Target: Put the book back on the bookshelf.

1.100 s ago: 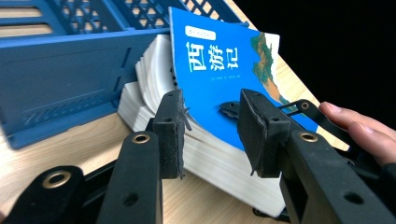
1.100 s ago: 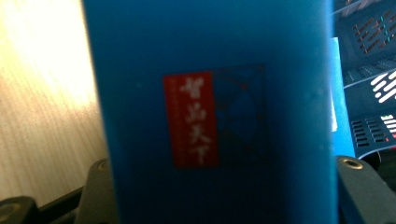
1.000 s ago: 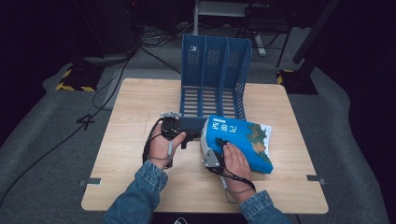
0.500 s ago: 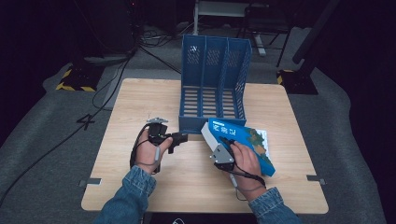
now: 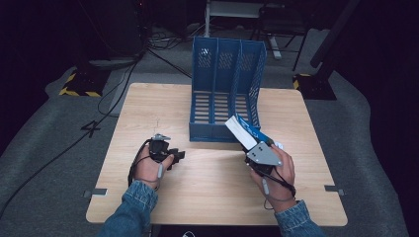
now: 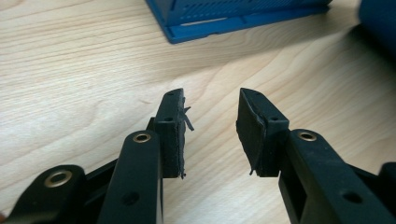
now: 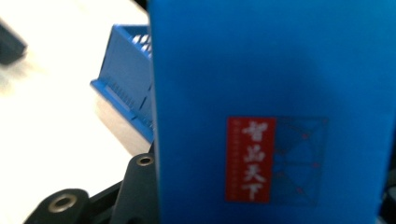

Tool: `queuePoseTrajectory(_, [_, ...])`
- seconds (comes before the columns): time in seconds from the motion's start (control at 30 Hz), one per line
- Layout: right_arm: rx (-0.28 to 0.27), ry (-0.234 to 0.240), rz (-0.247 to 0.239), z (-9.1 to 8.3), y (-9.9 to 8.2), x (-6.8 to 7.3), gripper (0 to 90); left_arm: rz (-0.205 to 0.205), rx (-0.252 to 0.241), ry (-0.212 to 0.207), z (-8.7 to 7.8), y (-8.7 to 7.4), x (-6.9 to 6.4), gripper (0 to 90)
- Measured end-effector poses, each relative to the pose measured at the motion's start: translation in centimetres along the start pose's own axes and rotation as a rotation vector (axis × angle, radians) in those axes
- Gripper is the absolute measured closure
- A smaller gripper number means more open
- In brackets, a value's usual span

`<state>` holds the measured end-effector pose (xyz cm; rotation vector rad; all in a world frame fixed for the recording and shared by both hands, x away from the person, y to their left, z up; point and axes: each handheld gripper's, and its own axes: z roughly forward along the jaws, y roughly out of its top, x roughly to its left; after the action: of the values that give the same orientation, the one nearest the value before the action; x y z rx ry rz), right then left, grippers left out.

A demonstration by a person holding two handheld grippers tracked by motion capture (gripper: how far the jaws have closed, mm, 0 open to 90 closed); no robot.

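Note:
A blue book with white page edges is lifted off the wooden table and tilted up on edge, just in front of the blue file rack. My right gripper is shut on its lower end. In the right gripper view the book's cover with a red label stands against one black finger, and the rack lies behind it. My left gripper is low over the table at the left, open and empty.
The rack has three upright slots that open toward me, and its front lip lies beyond the left jaws. Bare table stretches between the two hands. Cables run across the dark floor behind the table.
The book lay flat on the table under both grippers; now the right gripper has raised it and tipped it onto its edge. The left hand has drawn back to the left and sunk toward the table.

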<state>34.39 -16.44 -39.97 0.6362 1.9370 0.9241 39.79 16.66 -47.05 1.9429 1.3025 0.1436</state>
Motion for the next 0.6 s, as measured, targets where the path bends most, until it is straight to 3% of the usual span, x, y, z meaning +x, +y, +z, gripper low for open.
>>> queuePoseTrajectory(0.07, [-0.015,-0.017,0.045,-0.4,0.0,-0.5,61.4,0.008,0.003,0.013,0.2,0.0,0.0,62.3])
queuePoseTrajectory(0.17, [-0.049,-0.073,0.169,-1.4,-0.2,-1.7,61.4,0.014,0.01,0.018,0.4,0.0,0.0,62.6])
queuePoseTrajectory(0.2, [-0.049,-0.073,0.169,-1.4,-0.2,-1.7,61.4,0.014,0.01,0.018,0.4,0.0,0.0,62.8])
queuePoseTrajectory(0.33, [-0.098,-0.139,0.362,-2.4,-0.8,-3.5,61.5,0.021,0.012,0.023,0.6,0.0,0.0,63.3])
queuePoseTrajectory(0.4, [-0.107,-0.174,0.435,-2.8,-1.1,-4.4,61.5,0.021,0.01,0.023,0.7,0.0,0.0,63.3])
queuePoseTrajectory(0.53, [-0.119,-0.235,0.524,-3.7,-1.6,-6.1,61.5,0.021,0.014,0.023,0.9,0.1,0.1,63.4])
queuePoseTrajectory(0.6, [-0.118,-0.241,0.537,-3.9,-1.8,-6.4,61.5,0.021,0.015,0.025,0.9,0.1,0.1,63.5])
